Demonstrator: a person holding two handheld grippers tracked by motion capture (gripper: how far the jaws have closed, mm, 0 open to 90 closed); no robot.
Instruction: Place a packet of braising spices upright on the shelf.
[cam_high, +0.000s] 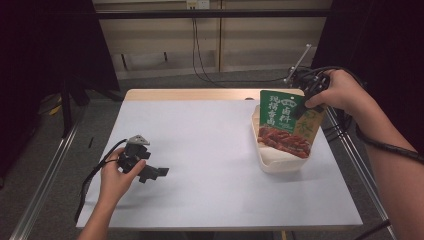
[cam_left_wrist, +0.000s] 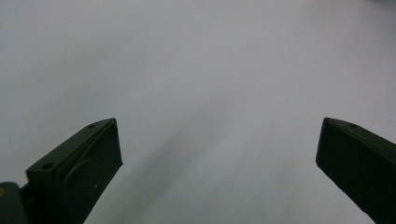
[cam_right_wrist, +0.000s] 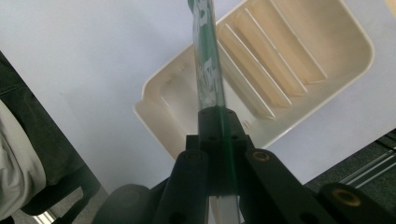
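Observation:
A green snack pouch (cam_high: 286, 123) with a picture of red-brown food hangs upright over a cream plastic tray (cam_high: 274, 161) at the table's right. My right gripper (cam_high: 306, 104) is shut on the pouch's upper right corner. In the right gripper view the pouch (cam_right_wrist: 206, 70) shows edge-on, pinched between the closed jaws of my right gripper (cam_right_wrist: 219, 121), above the ribbed tray (cam_right_wrist: 299, 51). My left gripper (cam_high: 159, 173) lies low on the table's left with its jaws apart. The left gripper view has the left gripper (cam_left_wrist: 219, 149) open over bare white surface, with nothing between the fingers.
The white table top (cam_high: 200, 150) has a wooden strip along its far edge. Metal rails run along both sides of the table. Cables trail from both grippers. Dark curtains stand at the back left and right.

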